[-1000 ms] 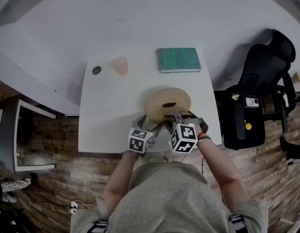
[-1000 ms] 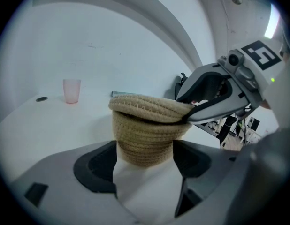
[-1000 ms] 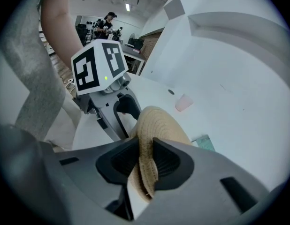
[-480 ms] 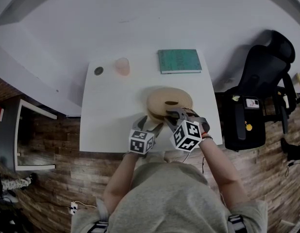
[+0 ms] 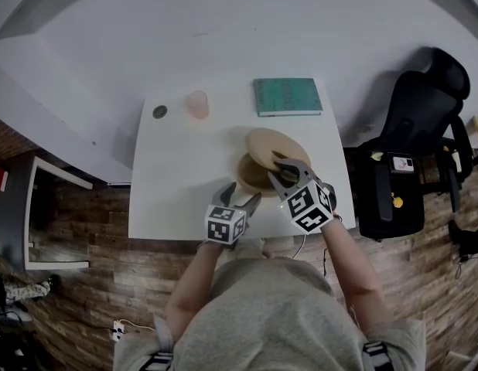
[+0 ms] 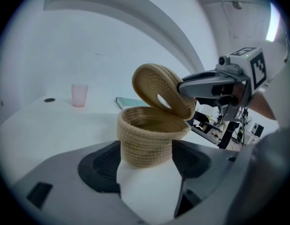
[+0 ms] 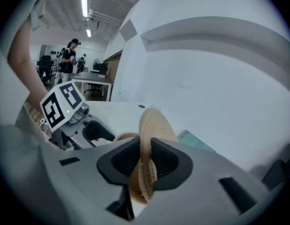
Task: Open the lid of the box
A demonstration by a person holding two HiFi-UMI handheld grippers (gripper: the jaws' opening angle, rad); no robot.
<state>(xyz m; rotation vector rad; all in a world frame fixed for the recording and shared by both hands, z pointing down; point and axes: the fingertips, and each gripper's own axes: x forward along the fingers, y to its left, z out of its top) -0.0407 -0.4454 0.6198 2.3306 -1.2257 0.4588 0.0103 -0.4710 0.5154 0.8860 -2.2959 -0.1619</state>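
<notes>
On the white table [image 5: 165, 199], the left gripper [image 5: 240, 195] lies at the near side of the woven basket [image 6: 145, 142]. Its jaws are wide apart and frame the basket's base at their far end. No grip is evident, and contact by the pads cannot be confirmed. The basket stands upright in the middle of the table's near half, and its mouth is largely exposed. The lid [image 6: 147, 81] is raised clear of the rim on the far side and tilted steeply, almost on edge; its lower edge hangs just over the basket's right rim, and whether the two touch there cannot be told. The right gripper [image 5: 284, 170] holds the lid by its edge. Its jaws have just been closing and now stand narrow, pads clamped on either face of the woven disc. Assessment: the opening is substantially done, with the seal broken and the interior visible. What appears outstanding is to carry the lid fully clear and set it down. The bare tabletop beside the basket looks suitable for this.
</notes>
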